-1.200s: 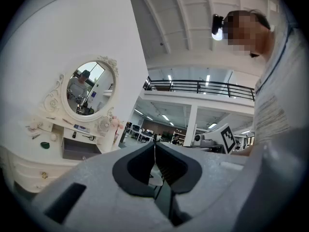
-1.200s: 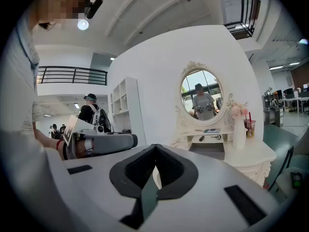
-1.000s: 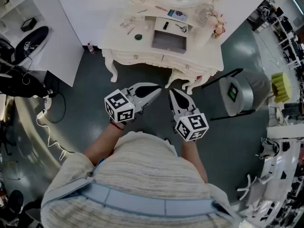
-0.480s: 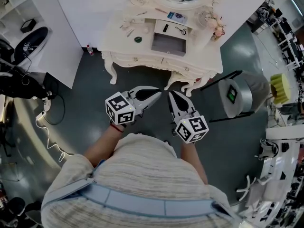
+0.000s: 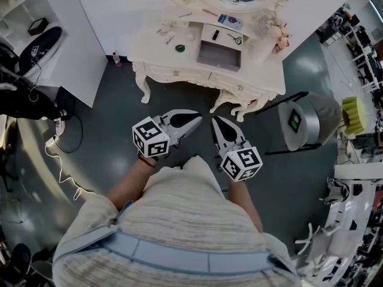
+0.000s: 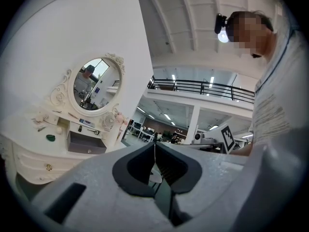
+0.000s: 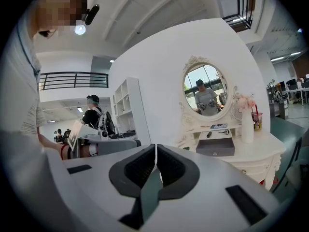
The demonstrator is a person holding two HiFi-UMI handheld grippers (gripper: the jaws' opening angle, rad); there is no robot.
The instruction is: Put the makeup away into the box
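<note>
A white dressing table [image 5: 179,64] stands ahead of me, well beyond both grippers. On it sits an open grey box [image 5: 218,55], also seen in the left gripper view [image 6: 87,143] and the right gripper view [image 7: 215,147]. Small makeup items lie around it: a green round pot [image 5: 180,48], a black tube [image 5: 216,34] and a blue card [image 5: 230,20]. My left gripper [image 5: 196,120] and right gripper [image 5: 214,122] are held side by side over the dark floor. Both are shut and hold nothing; their pads meet in the left gripper view [image 6: 154,146] and the right gripper view [image 7: 156,149].
An oval mirror [image 6: 95,84] rises behind the table, and a white vase of flowers [image 7: 247,127] stands at its right end. A grey round stool [image 5: 305,121] is on the floor to the right. White shelves [image 5: 24,17] and cables [image 5: 60,154] are at the left.
The head view has shifted a little, so the table sits slightly further right in the picture. Both grippers stay shut and nearly where they were.
</note>
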